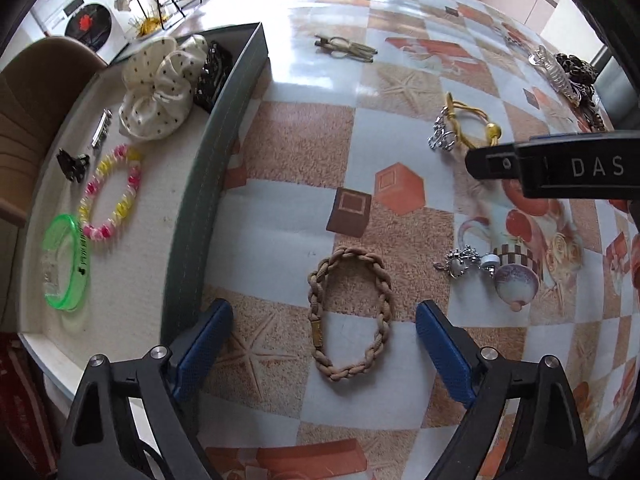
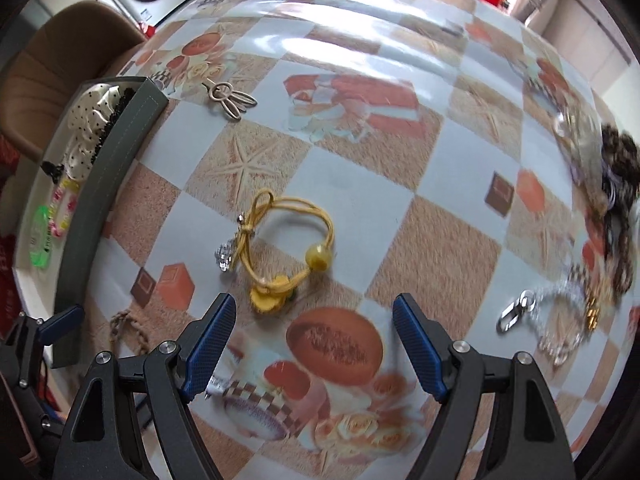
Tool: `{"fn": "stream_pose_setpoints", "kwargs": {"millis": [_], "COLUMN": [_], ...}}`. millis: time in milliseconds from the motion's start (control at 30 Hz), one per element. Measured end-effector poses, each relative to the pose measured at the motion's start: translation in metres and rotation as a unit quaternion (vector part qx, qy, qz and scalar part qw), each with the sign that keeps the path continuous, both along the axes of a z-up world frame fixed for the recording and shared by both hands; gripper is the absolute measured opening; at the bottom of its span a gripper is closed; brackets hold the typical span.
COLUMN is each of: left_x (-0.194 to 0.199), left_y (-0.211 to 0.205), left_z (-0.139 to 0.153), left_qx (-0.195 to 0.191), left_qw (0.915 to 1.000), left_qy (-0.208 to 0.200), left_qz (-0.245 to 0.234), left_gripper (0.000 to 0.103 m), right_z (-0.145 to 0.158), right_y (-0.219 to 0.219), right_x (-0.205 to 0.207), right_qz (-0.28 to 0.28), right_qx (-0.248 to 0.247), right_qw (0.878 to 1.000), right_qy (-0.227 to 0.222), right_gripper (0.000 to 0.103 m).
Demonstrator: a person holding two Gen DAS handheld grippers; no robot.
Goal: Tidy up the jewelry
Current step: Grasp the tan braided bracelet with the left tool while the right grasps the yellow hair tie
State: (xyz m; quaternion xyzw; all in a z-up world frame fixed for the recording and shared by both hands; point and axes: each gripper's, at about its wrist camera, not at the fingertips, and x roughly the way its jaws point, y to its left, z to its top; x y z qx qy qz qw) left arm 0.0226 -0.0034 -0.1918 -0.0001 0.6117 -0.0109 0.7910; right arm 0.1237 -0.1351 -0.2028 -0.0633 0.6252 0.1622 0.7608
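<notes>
Tan braided band (image 1: 350,314) lies flat on the bench (image 1: 304,128), right of the tray (image 1: 208,184), between the spread jaws of the left hand-held gripper (image 1: 324,344), untouched. Looks light and floppy; pinch one braided side, not the metal clasp. Right hand-held gripper (image 2: 314,344) gapes empty beside the yellow band (image 2: 288,236).

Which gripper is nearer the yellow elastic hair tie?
Right. The right gripper hangs open just short of the yellow elastic hair tie; the left gripper is open over a beige braided band, farther off.
</notes>
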Motion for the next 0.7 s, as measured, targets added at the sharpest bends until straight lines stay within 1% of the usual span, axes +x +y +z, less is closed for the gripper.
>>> {"fn": "stream_pose_setpoints", "kwargs": {"millis": [200,333,433,467,500,533,567,633,700], "left_x": [0.000,0.000,0.002,0.003,0.003,0.003,0.003,0.003,0.003], "left_y": [0.000,-0.006,-0.014,-0.014,-0.015,-0.015,-0.016,-0.016,-0.016], "left_z": [0.000,0.003,0.004,0.004,0.004,0.004,0.006,0.007,0.008], "left_qx": [-0.005,-0.007,-0.007,-0.007,-0.008,-0.008,-0.009,-0.010,-0.010], "left_qw": [1.0000,0.9999,0.9998,0.9998,0.9997,0.9997,0.9996,0.9995,0.9995], "left_qy": [-0.004,-0.009,-0.008,-0.008,-0.009,-0.010,-0.011,-0.010,-0.010], "left_qz": [-0.006,-0.013,-0.019,-0.020,-0.020,-0.022,-0.024,-0.028,-0.030], "left_gripper": [0.094,0.086,0.085,0.083,0.082,0.078,0.074,0.071,0.066], "right_z": [-0.003,-0.005,-0.008,-0.007,-0.007,-0.006,-0.004,-0.001,0.001], "right_y": [0.015,0.021,0.029,0.030,0.029,0.029,0.026,0.025,0.023], "right_x": [0.010,0.015,0.017,0.017,0.018,0.018,0.016,0.017,0.017], "right_qz": [0.023,0.027,0.028,0.026,0.024,0.024,0.023,0.021,0.020], "right_qx": [-0.027,-0.031,-0.031,-0.034,-0.032,-0.032,-0.031,-0.029,-0.027], "right_qw": [0.999,0.999,0.999,0.998,0.998,0.998,0.998,0.998,0.998], "right_qy": [-0.026,-0.033,-0.035,-0.036,-0.037,-0.040,-0.041,-0.045,-0.045], "right_gripper": [0.083,0.083,0.082,0.081,0.079,0.074,0.072,0.059,0.052]}}
